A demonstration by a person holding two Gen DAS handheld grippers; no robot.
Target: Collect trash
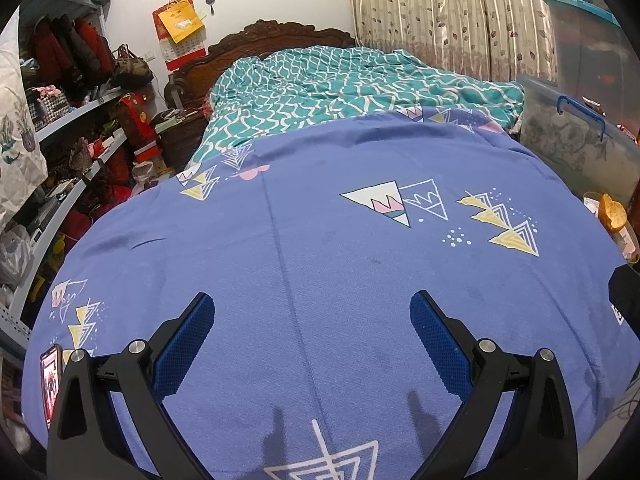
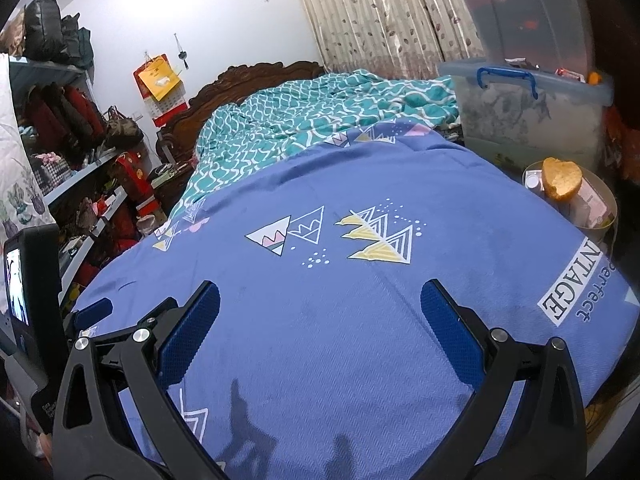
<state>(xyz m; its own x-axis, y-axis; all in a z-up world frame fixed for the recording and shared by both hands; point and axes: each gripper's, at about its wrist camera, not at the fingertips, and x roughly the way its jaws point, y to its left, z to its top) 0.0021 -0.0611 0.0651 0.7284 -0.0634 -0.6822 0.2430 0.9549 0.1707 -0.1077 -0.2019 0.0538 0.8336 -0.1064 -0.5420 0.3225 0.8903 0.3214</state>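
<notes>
A round beige trash bin [image 2: 600, 232] stands beside the bed's right edge. A yellow-orange crusty piece [image 2: 562, 178] and pink-white packaging [image 2: 592, 200] sit in it. In the left wrist view the bin [image 1: 628, 236] shows at the far right with the orange piece [image 1: 612, 212] on top. My left gripper [image 1: 312, 300] hovers open above the blue bed cover [image 1: 320, 220], holding nothing. My right gripper [image 2: 320, 288] is open and empty too, above the same cover [image 2: 360, 320], left of the bin. I see no loose trash on the cover.
A teal patterned quilt [image 2: 320, 112] lies bunched at the head of the bed. Clear plastic storage boxes [image 2: 528, 116] stack at the right behind the bin. Crowded shelves [image 1: 80, 140] line the left wall. The left gripper's body and screen [image 2: 24, 280] stand close at the left.
</notes>
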